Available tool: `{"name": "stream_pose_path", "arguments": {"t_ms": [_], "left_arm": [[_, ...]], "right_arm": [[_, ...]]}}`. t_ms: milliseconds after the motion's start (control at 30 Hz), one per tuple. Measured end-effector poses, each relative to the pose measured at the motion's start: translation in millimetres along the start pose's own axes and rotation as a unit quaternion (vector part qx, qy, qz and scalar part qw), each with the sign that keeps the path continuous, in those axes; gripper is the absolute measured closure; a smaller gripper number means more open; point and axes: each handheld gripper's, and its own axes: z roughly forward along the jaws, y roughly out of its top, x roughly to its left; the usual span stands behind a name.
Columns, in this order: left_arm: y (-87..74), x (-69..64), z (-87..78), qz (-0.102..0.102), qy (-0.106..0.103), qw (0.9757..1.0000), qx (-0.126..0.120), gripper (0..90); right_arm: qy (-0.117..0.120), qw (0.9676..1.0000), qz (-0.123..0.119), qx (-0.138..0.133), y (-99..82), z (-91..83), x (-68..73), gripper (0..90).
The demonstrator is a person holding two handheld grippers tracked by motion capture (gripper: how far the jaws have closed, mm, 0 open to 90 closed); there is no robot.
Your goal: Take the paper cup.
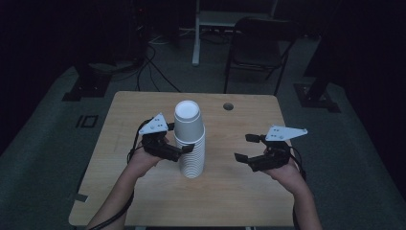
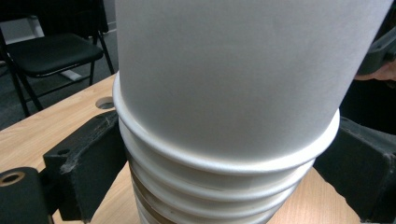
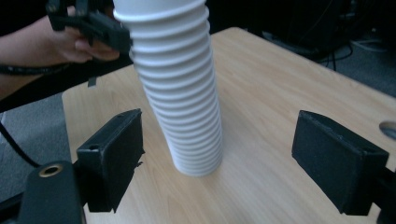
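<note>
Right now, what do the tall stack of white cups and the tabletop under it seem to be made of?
The tall stack of white ribbed-looking cups: probably paper, matte, with rolled rims at each layer; thin plastic can't be ruled out. The light wooden tabletop: wood-grain surface with a smooth, low sheen, likely laminate over board rather than solid wood.

A dim lab or test room set up for recording. A small light-wood bench (image 1: 143, 191) with a round cable hole (image 1: 228, 106) stands alone on grey carpet (image 1: 43, 158). Beyond its far edge sit a black folding metal chair (image 1: 261, 36) and a white table leg (image 1: 196, 38). Loose black cables (image 1: 148, 67) trail across the floor at far left, beside dark equipment stand bases (image 1: 84, 88) on either side.
</note>
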Motion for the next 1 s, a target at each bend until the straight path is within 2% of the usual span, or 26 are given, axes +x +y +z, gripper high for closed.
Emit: {"name": "stream_pose_path", "arguments": {"t_ms": [267,533,1000], "left_arm": [[0.3,0.0,0.8,-0.001,0.001,1.0,-0.001,6.6],[0.6,-0.3,0.7,-0.001,0.001,1.0,0.001,6.7],[0.9,-0.5,0.6,-0.002,0.002,1.0,0.002,6.8]], "right_arm": [[0.006,0.9998,-0.021,0.0,24.9,8.7,6.5,15.9],[0.011,0.9991,-0.037,-0.017,48.3,16.0,11.2,15.9],[0.029,0.9975,-0.06,-0.024,79.0,37.6,23.3,15.9]]}}
